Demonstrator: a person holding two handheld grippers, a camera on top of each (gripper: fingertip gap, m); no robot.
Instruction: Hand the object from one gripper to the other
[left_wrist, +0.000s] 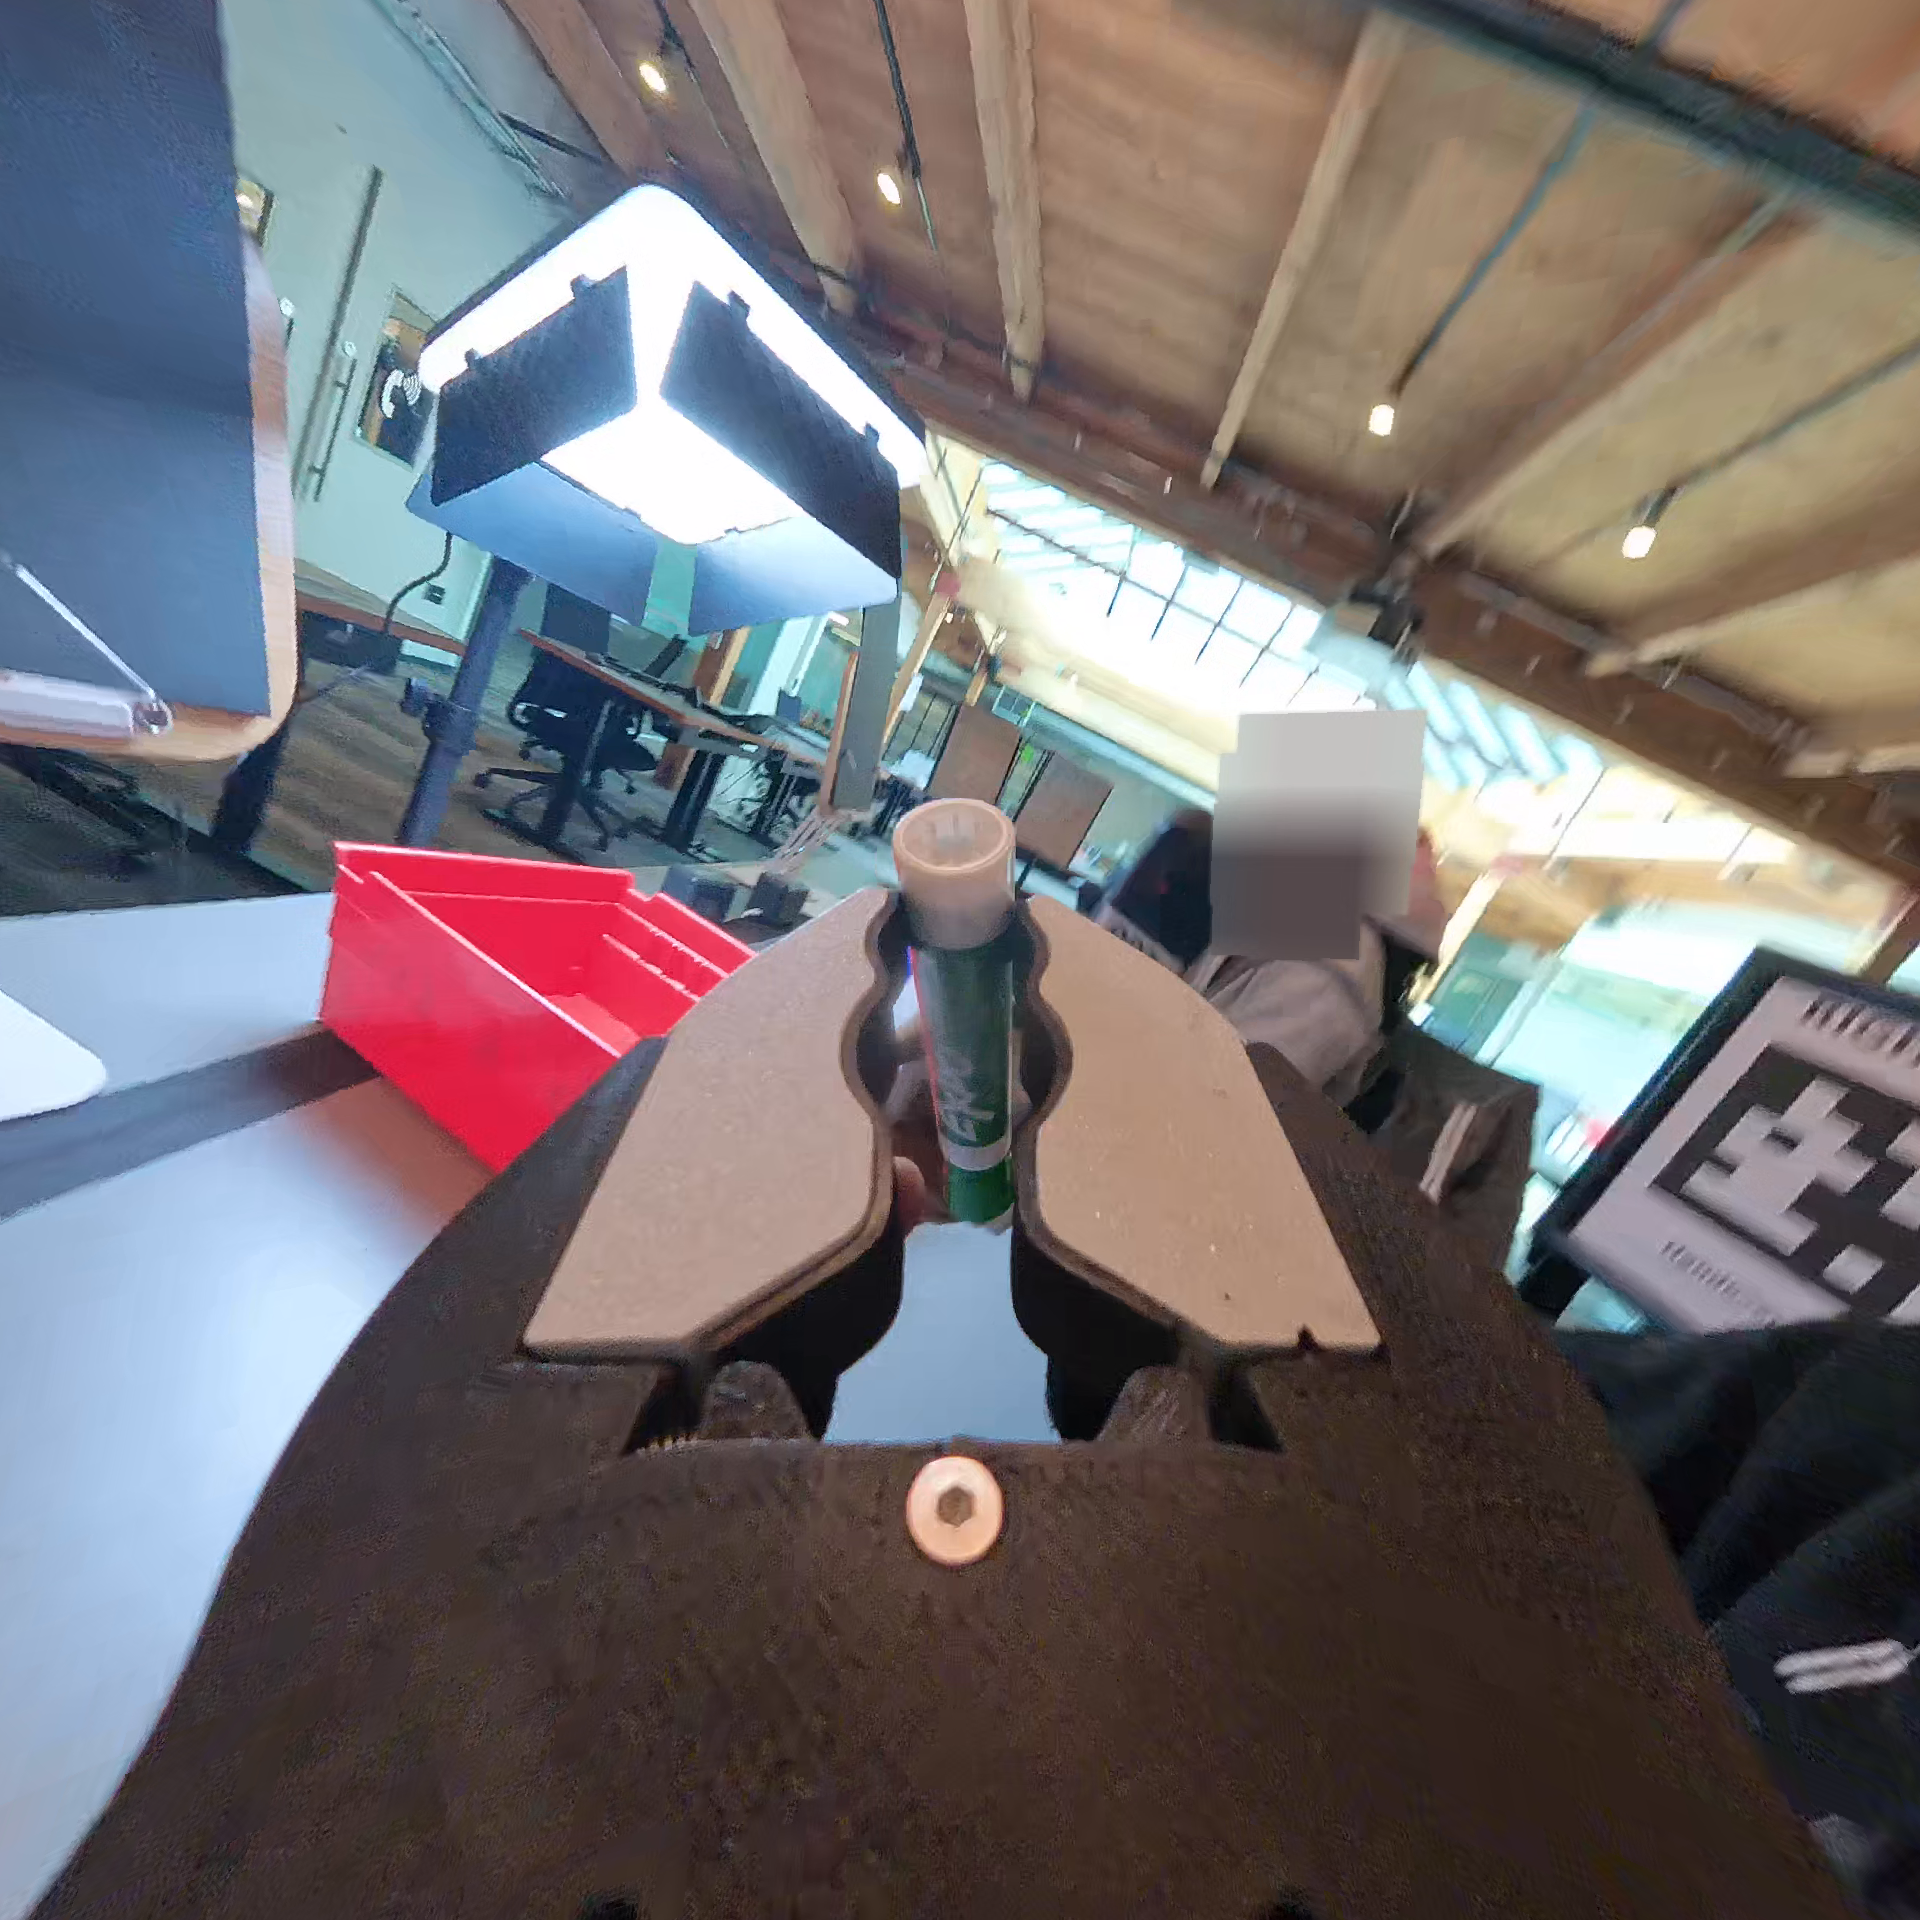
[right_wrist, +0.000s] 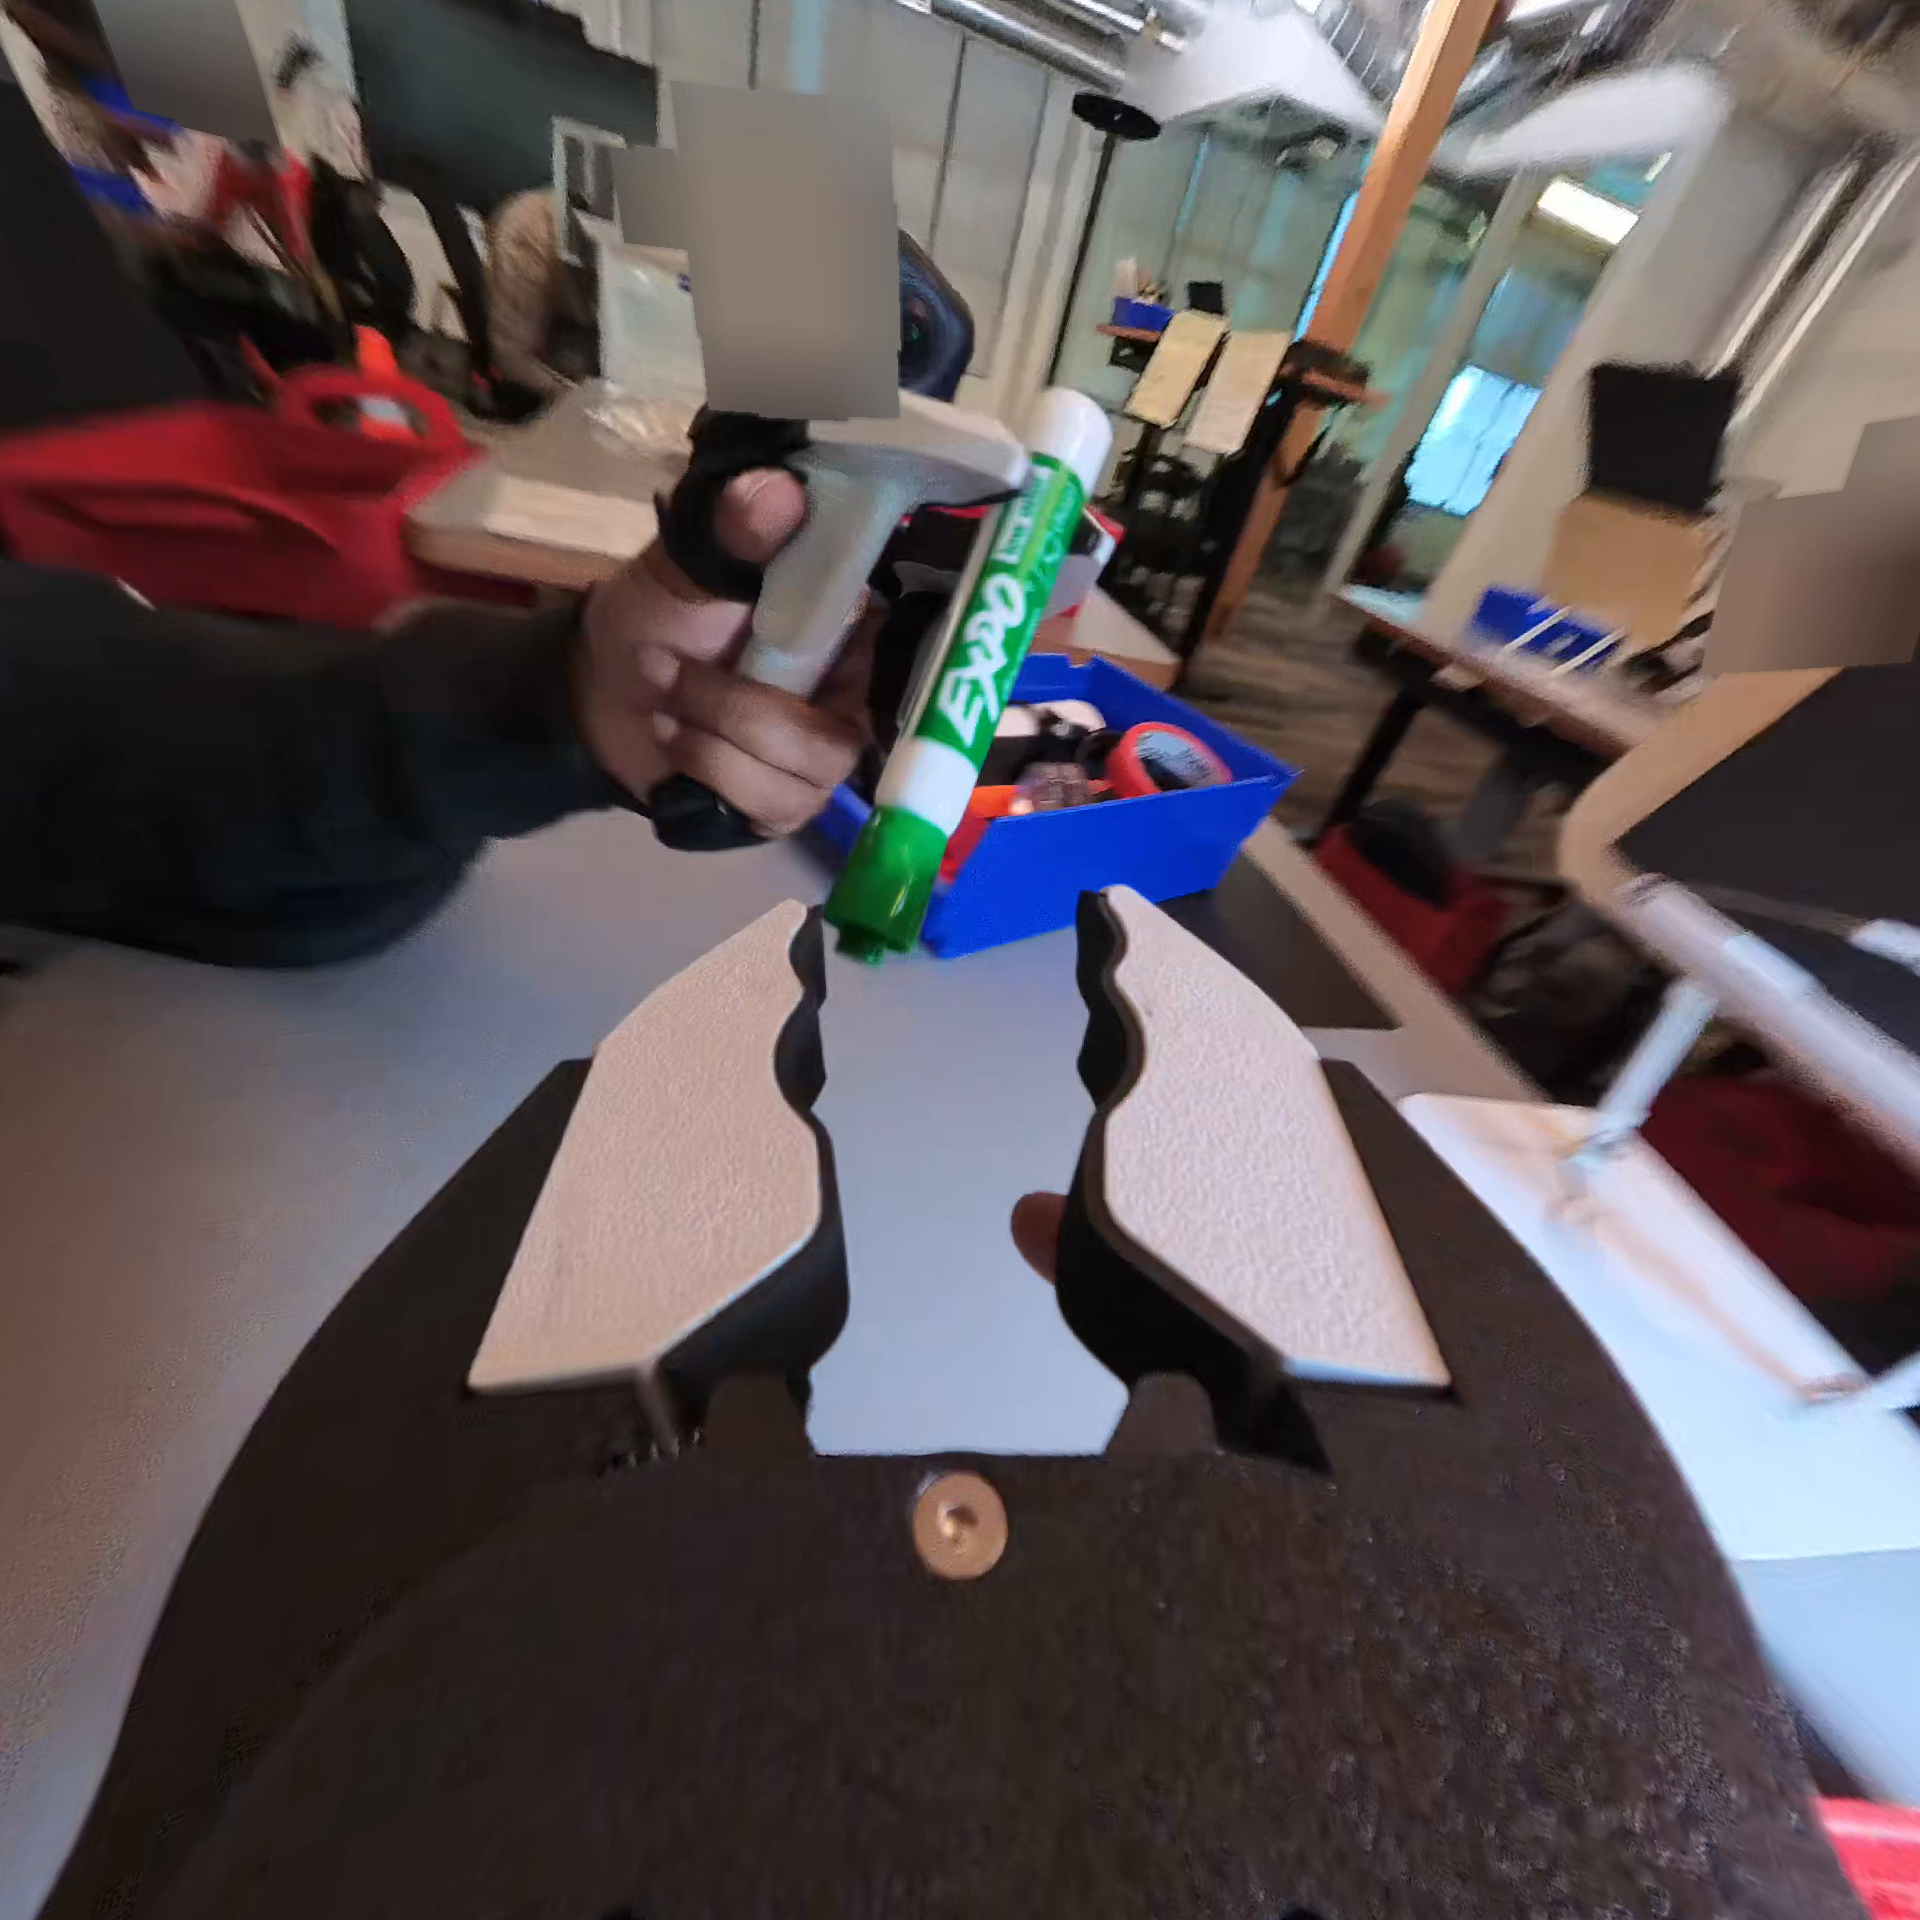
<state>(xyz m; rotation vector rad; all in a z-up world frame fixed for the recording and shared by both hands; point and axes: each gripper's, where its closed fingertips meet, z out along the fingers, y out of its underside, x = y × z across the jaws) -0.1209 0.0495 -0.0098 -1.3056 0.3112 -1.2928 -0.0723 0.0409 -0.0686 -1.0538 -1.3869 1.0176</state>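
Note:
A green and white marker (left_wrist: 966, 1039) stands upright between the tips of my left gripper (left_wrist: 954, 914), which is shut on it, white end up. In the right wrist view the same marker (right_wrist: 971, 665) hangs tilted from the left gripper (right_wrist: 1023, 473), held by a hand (right_wrist: 707, 717), green cap down. My right gripper (right_wrist: 948, 925) is open and empty. Its fingertips sit just below the green cap, the cap near the left fingertip (right_wrist: 800, 935). Whether they touch is unclear.
A red bin (left_wrist: 509, 987) stands on the grey table (left_wrist: 208, 1299) to the left. A blue bin (right_wrist: 1101, 831) with tape and small items stands behind the marker. A lamp (left_wrist: 665, 416) hangs above. A tagged board (left_wrist: 1766, 1143) is at right. A white stand (right_wrist: 1662, 1195) is at right. The left gripper's tips are roughly 8 cm from the right gripper's.

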